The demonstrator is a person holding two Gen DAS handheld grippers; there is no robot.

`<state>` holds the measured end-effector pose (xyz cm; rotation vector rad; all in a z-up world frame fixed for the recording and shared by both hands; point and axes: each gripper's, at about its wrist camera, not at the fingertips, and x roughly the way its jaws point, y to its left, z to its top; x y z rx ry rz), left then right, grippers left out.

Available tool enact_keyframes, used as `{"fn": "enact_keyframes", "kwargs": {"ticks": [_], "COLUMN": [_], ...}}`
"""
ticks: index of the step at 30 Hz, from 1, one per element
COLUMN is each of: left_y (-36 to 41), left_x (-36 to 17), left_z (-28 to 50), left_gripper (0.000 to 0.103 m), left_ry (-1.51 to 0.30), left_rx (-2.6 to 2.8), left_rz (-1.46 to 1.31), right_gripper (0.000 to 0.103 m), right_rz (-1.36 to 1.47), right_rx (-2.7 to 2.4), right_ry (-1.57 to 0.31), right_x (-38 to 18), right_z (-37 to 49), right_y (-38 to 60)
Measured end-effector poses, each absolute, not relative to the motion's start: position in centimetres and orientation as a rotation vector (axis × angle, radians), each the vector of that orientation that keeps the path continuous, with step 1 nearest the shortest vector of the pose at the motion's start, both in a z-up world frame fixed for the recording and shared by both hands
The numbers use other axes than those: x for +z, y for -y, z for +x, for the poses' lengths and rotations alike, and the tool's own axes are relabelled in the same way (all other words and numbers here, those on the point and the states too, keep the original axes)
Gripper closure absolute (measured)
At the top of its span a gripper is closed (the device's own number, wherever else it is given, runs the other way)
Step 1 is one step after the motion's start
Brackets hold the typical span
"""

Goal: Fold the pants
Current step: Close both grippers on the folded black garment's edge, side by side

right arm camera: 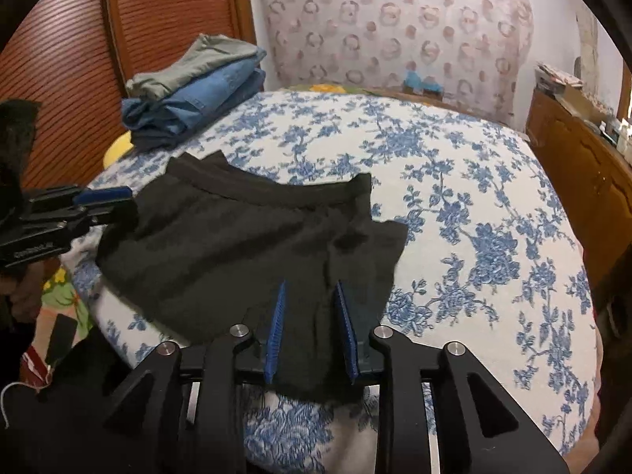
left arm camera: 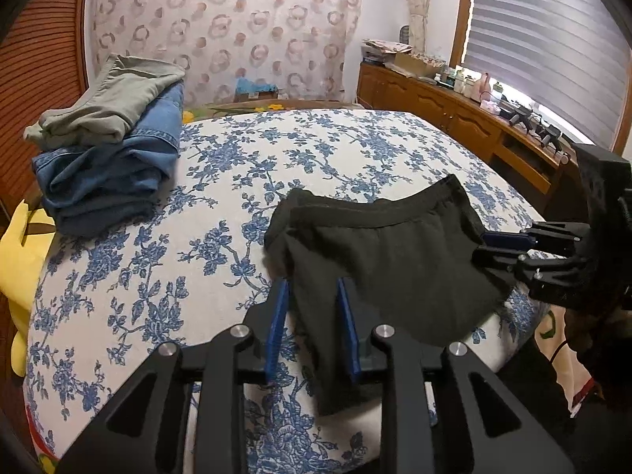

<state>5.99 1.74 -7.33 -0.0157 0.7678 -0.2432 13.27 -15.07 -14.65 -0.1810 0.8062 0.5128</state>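
Observation:
Black pants lie folded on the blue-flowered bedspread, waistband towards the far side. My left gripper straddles their near left corner; its blue pads stand apart with cloth between them, not pinching it. In the right wrist view the pants spread left of centre, and my right gripper straddles the near right edge in the same way, pads apart. Each gripper shows in the other's view: the right gripper at the pants' right edge, the left gripper at their left edge.
A stack of folded pants, olive on top of blue denim, sits at the bed's far left corner. A yellow cushion lies off the left edge. A wooden cabinet with clutter runs along the right wall.

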Motion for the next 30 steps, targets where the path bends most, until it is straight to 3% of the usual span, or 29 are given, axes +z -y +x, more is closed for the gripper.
{"fn": "enact_keyframes", "kwargs": {"ticks": [12, 30], "left_y": [-1.8, -1.7], "left_x": [-8.1, -7.3], "left_z": [6.5, 8.7], "left_gripper": [0.079, 0.078], "left_ry": [-0.787, -0.781], "left_rx": [-0.246, -0.259], "left_rz": [-0.033, -0.062], "right_gripper": [0.052, 0.044], "right_rz": [-0.231, -0.192], "right_rx": [0.487, 0.436], "right_ry": [-0.828, -0.831], "right_x": [-15.0, -13.1], "right_z": [12.7, 12.6], "right_y": [13.7, 15.8]}}
